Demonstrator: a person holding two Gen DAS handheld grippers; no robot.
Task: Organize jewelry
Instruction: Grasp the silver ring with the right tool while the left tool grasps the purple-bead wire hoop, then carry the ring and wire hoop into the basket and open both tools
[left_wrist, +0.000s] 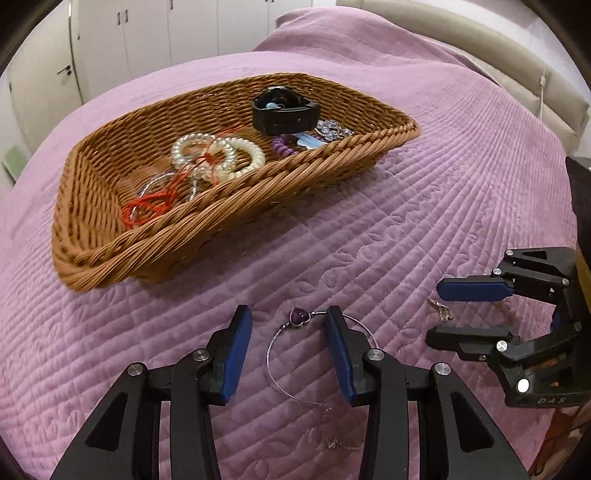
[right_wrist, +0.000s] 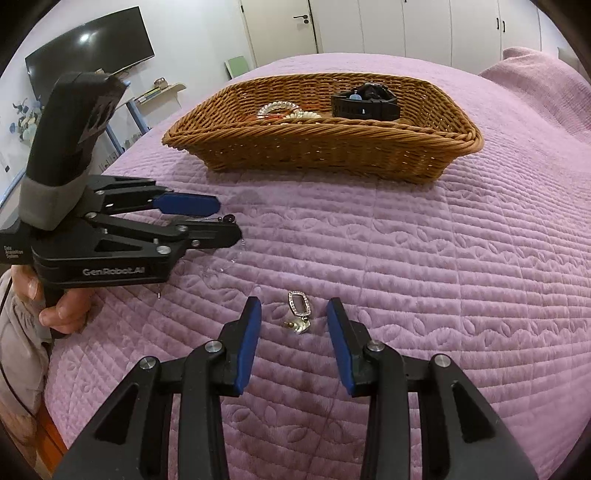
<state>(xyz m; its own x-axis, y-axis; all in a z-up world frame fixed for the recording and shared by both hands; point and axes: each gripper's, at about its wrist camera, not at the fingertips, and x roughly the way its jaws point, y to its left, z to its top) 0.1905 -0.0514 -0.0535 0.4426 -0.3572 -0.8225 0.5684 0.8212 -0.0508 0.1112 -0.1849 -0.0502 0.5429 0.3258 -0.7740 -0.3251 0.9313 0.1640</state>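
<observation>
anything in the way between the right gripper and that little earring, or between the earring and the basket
Nothing visible blocks either. The right gripper is open with the earring lying on the bedspread between its fingers. From there to the wicker basket is bare quilt. The left gripper sits off to the side, over the bracelet.

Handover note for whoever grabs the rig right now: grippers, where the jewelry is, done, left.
Left gripper: open, empty, jaws set either side of the silver bangle with the purple heart stone, which lies on the bedspread.
Right gripper: open, empty, jaws either side of the rhinestone earring, also on the bedspread.
Done: wicker basket already holds the pearl bracelets, red cord, black watch, purple beads and clear crystal beads.
Left: close on the bangle and earring, drop both into the basket.
</observation>
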